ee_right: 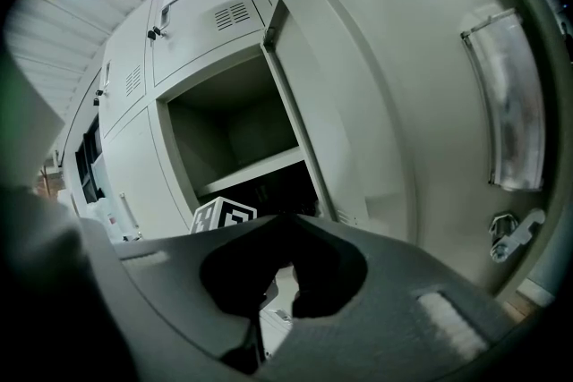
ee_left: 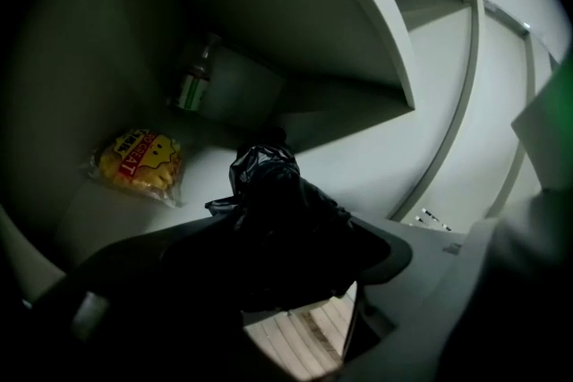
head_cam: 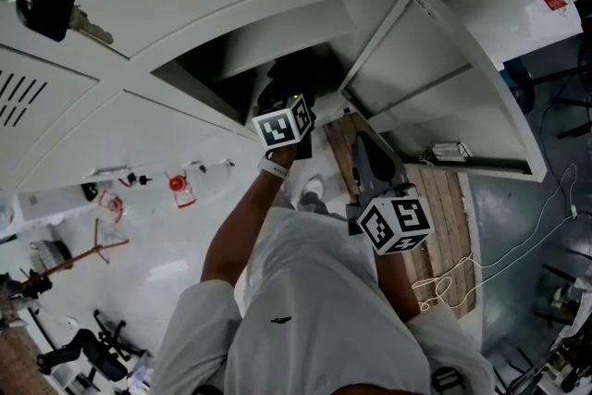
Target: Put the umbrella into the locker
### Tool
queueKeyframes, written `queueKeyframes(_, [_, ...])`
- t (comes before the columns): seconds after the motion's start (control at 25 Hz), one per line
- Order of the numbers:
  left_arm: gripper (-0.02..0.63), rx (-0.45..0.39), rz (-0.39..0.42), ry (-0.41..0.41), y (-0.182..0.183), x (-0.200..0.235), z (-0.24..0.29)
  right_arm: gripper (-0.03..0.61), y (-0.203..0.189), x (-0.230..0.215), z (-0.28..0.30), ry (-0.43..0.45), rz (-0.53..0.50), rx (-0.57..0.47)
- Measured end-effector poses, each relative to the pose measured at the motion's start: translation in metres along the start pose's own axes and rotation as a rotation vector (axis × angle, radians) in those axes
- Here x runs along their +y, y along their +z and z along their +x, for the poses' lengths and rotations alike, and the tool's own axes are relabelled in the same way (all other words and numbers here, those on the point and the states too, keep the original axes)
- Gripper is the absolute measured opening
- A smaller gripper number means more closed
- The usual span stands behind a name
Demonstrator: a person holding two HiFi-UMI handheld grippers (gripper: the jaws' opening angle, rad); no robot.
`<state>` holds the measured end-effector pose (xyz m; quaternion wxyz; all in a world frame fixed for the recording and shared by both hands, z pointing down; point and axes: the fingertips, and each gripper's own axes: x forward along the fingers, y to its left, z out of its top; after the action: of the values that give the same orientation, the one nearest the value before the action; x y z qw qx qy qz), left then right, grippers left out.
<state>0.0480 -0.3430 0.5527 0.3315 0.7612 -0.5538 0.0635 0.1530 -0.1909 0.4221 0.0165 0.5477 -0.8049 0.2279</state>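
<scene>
The folded black umbrella (ee_left: pixel 269 192) lies on the floor of the open locker (head_cam: pixel 213 69), its crinkled cover pointing inward. My left gripper (ee_left: pixel 277 233) reaches into that compartment, and its marker cube (head_cam: pixel 283 123) shows at the locker mouth in the head view. The jaws stand wide and open, with the umbrella lying between them. My right gripper (ee_right: pixel 286 224) hangs back outside, facing the locker (ee_right: pixel 237 139) and its open door (ee_right: pixel 385 103). Its jaw tips meet, shut with nothing in them.
A yellow snack bag (ee_left: pixel 139 161) and a bottle (ee_left: pixel 192 80) sit at the back of the compartment under a shelf (ee_left: pixel 313 4). The door (head_cam: pixel 435 79) swings out to the right. A key (head_cam: pixel 51 5) hangs in a neighbouring door. Wooden boards (head_cam: pixel 444 199) and a white cord (head_cam: pixel 453 282) lie below.
</scene>
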Motion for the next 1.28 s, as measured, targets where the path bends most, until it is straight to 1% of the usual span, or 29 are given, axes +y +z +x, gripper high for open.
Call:
queueKeyframes(0.16, [0.369,-0.007,0.026,0.028,-0.007,0.004,-0.003,-0.006,0.001,0.001,-0.004,0.003,-0.001,-0.008])
queueKeyframes(0.28, [0.365,-0.007,0.042,0.042,-0.013,0.004,-0.011,-0.006,-0.001,0.002,-0.006,0.008,-0.001,-0.009])
queueKeyframes(0.76, [0.298,-0.030,0.169,0.088,-0.025,-0.001,-0.041,-0.006,-0.007,0.006,-0.011,0.027,-0.005,-0.005])
queueKeyframes(1.0, [0.270,-0.016,0.196,0.097,-0.029,0.001,-0.042,-0.006,-0.007,0.002,-0.014,0.020,0.002,-0.009])
queueKeyframes(1.28, [0.254,-0.026,0.187,0.093,-0.025,0.001,-0.042,-0.006,-0.006,-0.003,-0.013,0.009,0.011,-0.011])
